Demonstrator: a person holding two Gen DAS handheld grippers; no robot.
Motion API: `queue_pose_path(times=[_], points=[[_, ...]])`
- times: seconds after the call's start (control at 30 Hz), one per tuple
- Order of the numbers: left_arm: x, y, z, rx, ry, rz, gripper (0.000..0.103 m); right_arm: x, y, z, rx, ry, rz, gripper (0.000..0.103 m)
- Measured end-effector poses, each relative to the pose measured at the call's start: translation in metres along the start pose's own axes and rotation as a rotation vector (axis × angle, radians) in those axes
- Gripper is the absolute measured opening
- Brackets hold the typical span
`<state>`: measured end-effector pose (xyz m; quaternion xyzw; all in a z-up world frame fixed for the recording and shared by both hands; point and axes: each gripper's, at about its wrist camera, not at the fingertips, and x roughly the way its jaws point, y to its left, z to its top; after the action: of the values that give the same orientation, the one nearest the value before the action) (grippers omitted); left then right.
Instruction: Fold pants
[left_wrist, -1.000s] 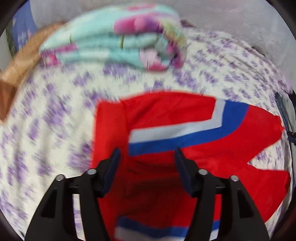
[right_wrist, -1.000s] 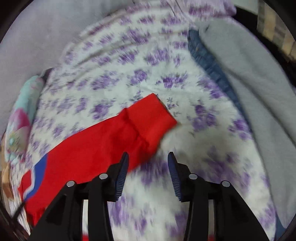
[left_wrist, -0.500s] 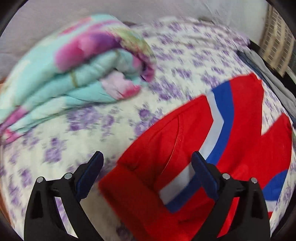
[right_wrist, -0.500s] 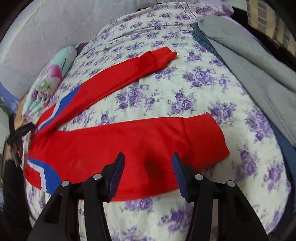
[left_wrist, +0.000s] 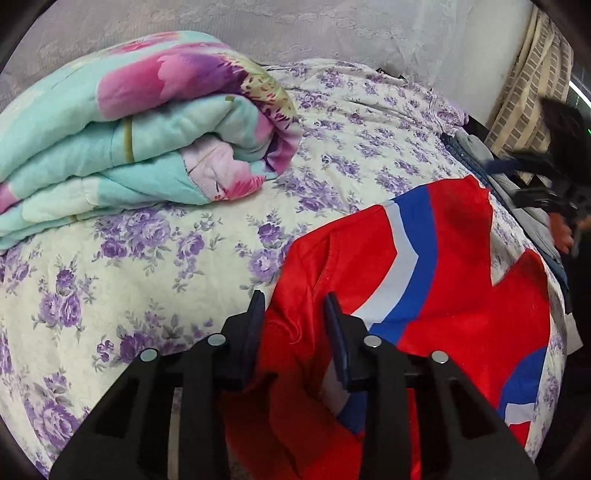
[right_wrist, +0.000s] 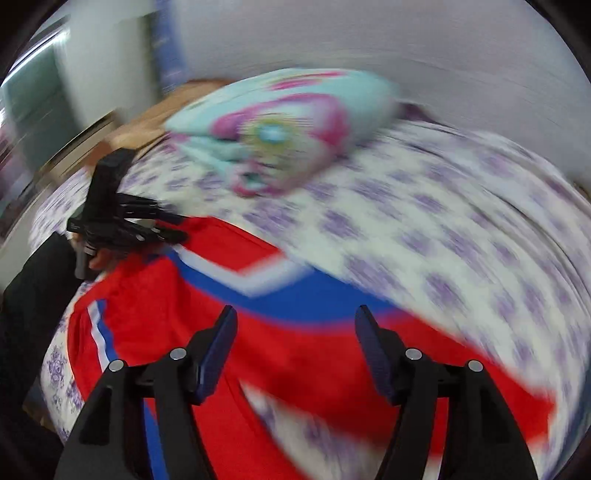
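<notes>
Red pants (left_wrist: 454, 295) with a white and blue chevron stripe lie spread on the flowered bedsheet (left_wrist: 166, 266). My left gripper (left_wrist: 295, 306) is at the waistband corner, its jaws narrowed around a bunched fold of red cloth. In the blurred right wrist view the pants (right_wrist: 295, 354) lie below my right gripper (right_wrist: 295, 325), which is open and empty above the blue stripe. The left gripper also shows in the right wrist view (right_wrist: 177, 229), at the pants' far left edge. The right gripper appears small in the left wrist view (left_wrist: 554, 206), at the far right.
A folded turquoise and pink quilt (left_wrist: 129, 125) lies at the head of the bed, also in the right wrist view (right_wrist: 280, 133). Grey and blue clothes (left_wrist: 476, 155) lie along the bed's right side. A wall (left_wrist: 295, 26) stands behind the bed.
My left gripper has come down on the waistband corner and narrowed around the cloth. My right gripper has swung from the leg cuff toward the waist, opening wider; its view is blurred.
</notes>
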<state>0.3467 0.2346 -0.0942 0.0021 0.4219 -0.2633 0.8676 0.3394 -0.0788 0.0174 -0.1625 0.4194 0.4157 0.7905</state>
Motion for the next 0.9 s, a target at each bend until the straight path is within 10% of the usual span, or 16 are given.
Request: queue_pose_path(times=[0.4, 0.53, 0.9], points=[[0.001, 0.017, 0.000, -0.018, 0.033, -0.072, 0.040, 0.133, -0.003, 0.042, -0.115, 0.286, 0.155, 0.065], [0.006, 0.027, 0.001, -0.057, 0.059, -0.109, 0.047, 0.120, 0.011, 0.036, -0.169, 0.248, 0.238, 0.009], [0.002, 0.057, 0.002, -0.184, 0.057, -0.269, 0.035, 0.095, 0.021, 0.027, -0.191, 0.203, 0.158, 0.009]])
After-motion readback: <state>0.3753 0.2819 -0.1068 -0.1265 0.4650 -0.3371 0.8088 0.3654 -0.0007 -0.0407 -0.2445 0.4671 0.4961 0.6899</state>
